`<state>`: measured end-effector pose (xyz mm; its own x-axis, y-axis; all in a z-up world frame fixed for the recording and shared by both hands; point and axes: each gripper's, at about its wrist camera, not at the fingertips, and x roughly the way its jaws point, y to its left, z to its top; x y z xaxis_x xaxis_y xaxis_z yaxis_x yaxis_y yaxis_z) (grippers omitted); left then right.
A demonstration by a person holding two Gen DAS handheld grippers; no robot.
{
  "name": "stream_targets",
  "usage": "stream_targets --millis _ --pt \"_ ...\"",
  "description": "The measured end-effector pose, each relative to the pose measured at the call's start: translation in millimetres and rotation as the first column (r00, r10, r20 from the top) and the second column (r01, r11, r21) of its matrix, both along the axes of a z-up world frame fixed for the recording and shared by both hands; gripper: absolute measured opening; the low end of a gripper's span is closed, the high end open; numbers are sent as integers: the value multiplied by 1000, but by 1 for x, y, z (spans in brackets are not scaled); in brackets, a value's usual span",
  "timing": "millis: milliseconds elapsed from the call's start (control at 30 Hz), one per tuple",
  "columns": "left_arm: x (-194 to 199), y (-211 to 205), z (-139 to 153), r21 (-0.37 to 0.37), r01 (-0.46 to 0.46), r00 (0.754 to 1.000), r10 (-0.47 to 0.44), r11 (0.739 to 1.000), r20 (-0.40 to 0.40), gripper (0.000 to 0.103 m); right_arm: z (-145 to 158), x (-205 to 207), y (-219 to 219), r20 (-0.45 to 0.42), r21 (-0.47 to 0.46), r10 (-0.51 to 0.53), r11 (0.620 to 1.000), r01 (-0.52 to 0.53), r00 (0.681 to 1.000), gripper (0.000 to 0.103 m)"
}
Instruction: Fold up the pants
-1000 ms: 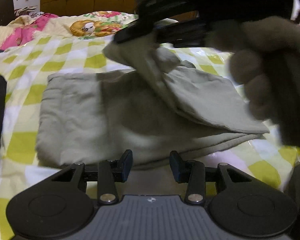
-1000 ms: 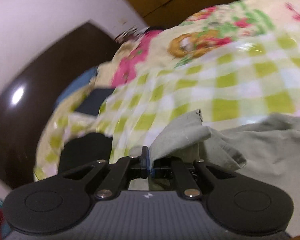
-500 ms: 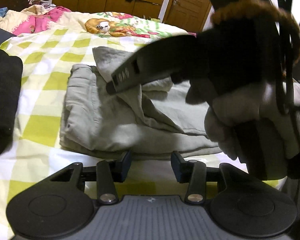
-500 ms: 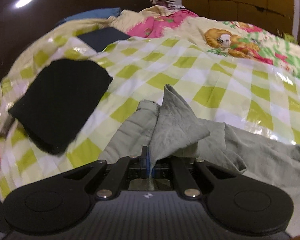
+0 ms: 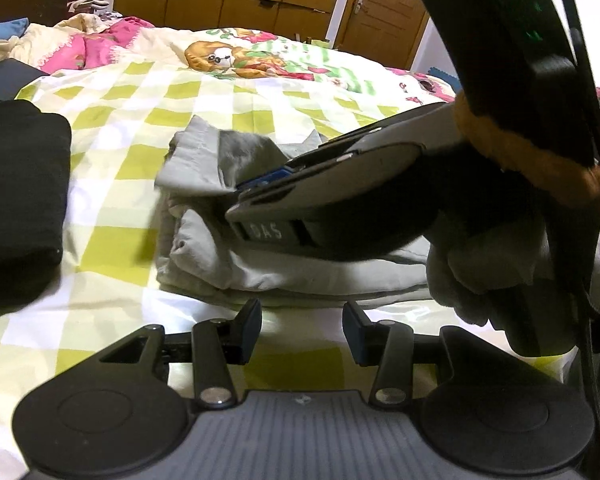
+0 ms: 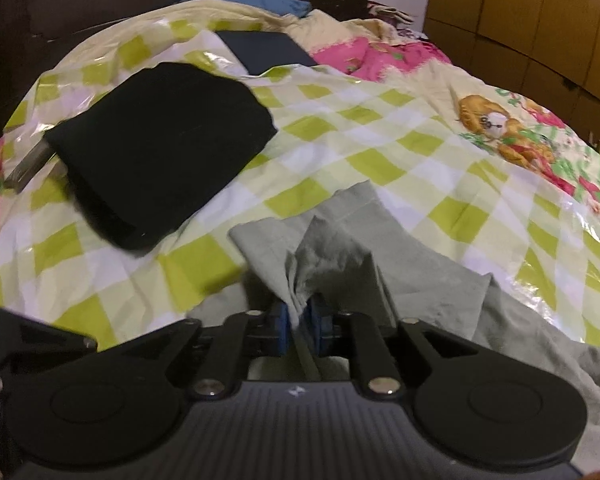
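Bedspread (image 5: 112,136) in a green-and-white check fills the left wrist view, and on it lie the grey pants (image 5: 228,256), folded into a thick stack just ahead of the left gripper (image 5: 301,330), whose fingers stand spread apart with nothing between them. To the left lies a folded black garment (image 5: 18,196). From the right, the right gripper (image 5: 244,190) reaches across the stack, a gloved hand (image 5: 496,264) on its handle, with a grey fold pinched at its tip. In the right wrist view, the right gripper (image 6: 300,324) is clenched on a bunched corner of the pants (image 6: 340,256), which rises in a peak from between the blue pads (image 6: 282,330) and trails off to the right over the bedspread (image 6: 380,120). The black garment (image 6: 160,148) lies well apart, up left.
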<state>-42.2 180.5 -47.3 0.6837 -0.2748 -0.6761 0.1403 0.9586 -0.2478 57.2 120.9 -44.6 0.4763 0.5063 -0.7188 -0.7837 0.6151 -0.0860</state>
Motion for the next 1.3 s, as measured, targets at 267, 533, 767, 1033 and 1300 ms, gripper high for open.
stream_targets --millis 267,533,767,1033,1300 --pt "-7 5 7 -4 -16 1000 16 1000 23 57 4 -1 -10 -50 -12 0 1000 0 999 27" --pt "-7 14 19 -3 -39 997 39 999 61 58 27 30 -104 -303 207 -268 918 337 915 36" --pt "1 5 20 0 -24 998 24 1000 61 58 -9 81 -121 -498 237 -330 838 492 802 38" --pt "8 6 15 5 -14 999 13 1000 40 58 2 111 -102 -637 338 -179 809 480 750 11" --pt "7 14 14 -17 -51 998 51 999 35 58 29 144 -52 -601 436 -92 794 422 794 25"
